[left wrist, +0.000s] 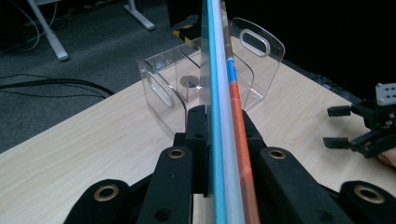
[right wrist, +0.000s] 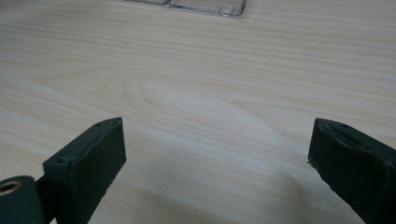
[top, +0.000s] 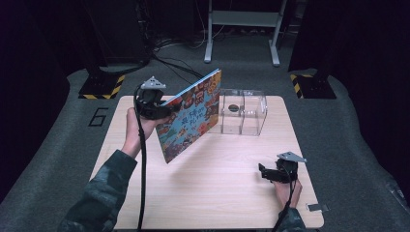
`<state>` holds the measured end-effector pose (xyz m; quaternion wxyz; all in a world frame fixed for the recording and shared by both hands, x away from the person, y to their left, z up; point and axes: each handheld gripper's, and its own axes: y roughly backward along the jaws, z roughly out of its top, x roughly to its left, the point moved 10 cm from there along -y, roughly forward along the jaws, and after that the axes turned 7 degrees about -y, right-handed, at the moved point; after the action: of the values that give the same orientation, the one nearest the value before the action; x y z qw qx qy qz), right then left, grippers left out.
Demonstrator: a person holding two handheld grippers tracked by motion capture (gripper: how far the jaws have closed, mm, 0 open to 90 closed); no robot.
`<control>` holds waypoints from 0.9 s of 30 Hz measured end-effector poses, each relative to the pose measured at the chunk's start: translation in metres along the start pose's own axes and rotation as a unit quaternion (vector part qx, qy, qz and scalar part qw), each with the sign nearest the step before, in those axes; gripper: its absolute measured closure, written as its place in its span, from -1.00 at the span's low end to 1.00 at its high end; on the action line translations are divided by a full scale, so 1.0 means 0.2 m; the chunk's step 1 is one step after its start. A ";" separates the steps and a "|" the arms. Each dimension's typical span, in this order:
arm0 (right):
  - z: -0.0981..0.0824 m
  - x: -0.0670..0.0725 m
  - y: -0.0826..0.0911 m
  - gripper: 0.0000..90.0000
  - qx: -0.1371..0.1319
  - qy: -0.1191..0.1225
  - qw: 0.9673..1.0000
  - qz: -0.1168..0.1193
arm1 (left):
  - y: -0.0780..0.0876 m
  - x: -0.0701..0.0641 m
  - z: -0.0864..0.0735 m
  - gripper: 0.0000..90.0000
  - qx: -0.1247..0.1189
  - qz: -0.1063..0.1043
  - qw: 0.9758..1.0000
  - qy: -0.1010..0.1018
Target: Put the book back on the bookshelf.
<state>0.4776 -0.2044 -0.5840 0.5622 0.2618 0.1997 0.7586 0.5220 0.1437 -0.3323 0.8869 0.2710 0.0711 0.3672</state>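
- The left gripper (top: pixel 153 107) is at the left of the table (top: pixel 222 203), held up off the surface; its jaws are pinched on the near edge of a picture book (top: pixel 191 116), and in the left gripper view the book's blue and orange page edges (left wrist: pixel 224 140) run straight up between the two black jaws
- The picture book hangs in the air, tilted, one corner pointing down toward the wood and the top corner reaching up just beside the clear organiser (top: pixel 241 112); whether the low corner touches the table I cannot tell
- It looks like a thin, wide book with a glossy cover, so I judge it light but prone to sag and swing when held at one edge; the smooth cover may slide in the pads, and a grip deep over the edge near the spine seems safest
- The clear organiser stands at the far middle of the table, a stiff transparent plastic rack with dividers and cut-out handles (left wrist: pixel 255 43); it probably weighs little and could skid if the book bumps it
- The right gripper (top: pixel 270 173) rests low at the right near edge of the table, well apart from the book, jaws spread wide with only bare wood between them in the right gripper view
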 end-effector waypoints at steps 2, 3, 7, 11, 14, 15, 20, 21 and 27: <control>0.00 0.00 0.00 -0.92 -0.003 -0.002 1.000 0.001 | -0.02 0.00 0.01 0.79 -0.007 0.004 1.000 0.010; 0.00 0.00 0.00 -0.92 -0.002 -0.002 1.000 0.001 | -0.02 0.00 0.01 0.79 -0.007 0.004 1.000 0.010; 0.00 0.00 0.00 -0.92 0.002 0.002 1.000 -0.001 | -0.05 0.01 0.03 0.79 -0.010 0.014 1.000 0.019; 0.00 0.00 0.00 -0.92 0.001 0.000 1.000 0.000 | -0.09 0.01 0.05 0.79 -0.016 0.018 0.999 0.029; 0.00 0.00 0.00 -0.92 -0.001 -0.004 1.000 0.001 | -0.13 0.01 0.08 0.79 -0.029 0.023 0.998 0.044; 0.00 0.00 0.00 -0.92 -0.001 -0.004 1.000 0.001 | -0.13 0.01 0.08 0.79 -0.029 0.023 0.998 0.044; 0.00 0.00 0.00 -0.92 -0.001 -0.008 1.000 0.002 | -0.18 0.01 0.11 0.79 -0.027 0.046 0.998 0.040; 0.00 0.00 0.00 -0.92 0.000 -0.006 1.000 0.002 | -0.20 0.01 0.12 0.79 -0.035 0.055 0.997 0.046; 0.00 0.00 0.00 -0.92 -0.002 -0.001 1.000 0.005 | -0.23 0.02 0.14 0.79 -0.048 0.070 0.995 0.053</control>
<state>0.4783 -0.2040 -0.5841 0.5589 0.2630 0.1963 0.7615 0.5627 0.1080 -0.3341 0.8659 0.2124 0.0812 0.4456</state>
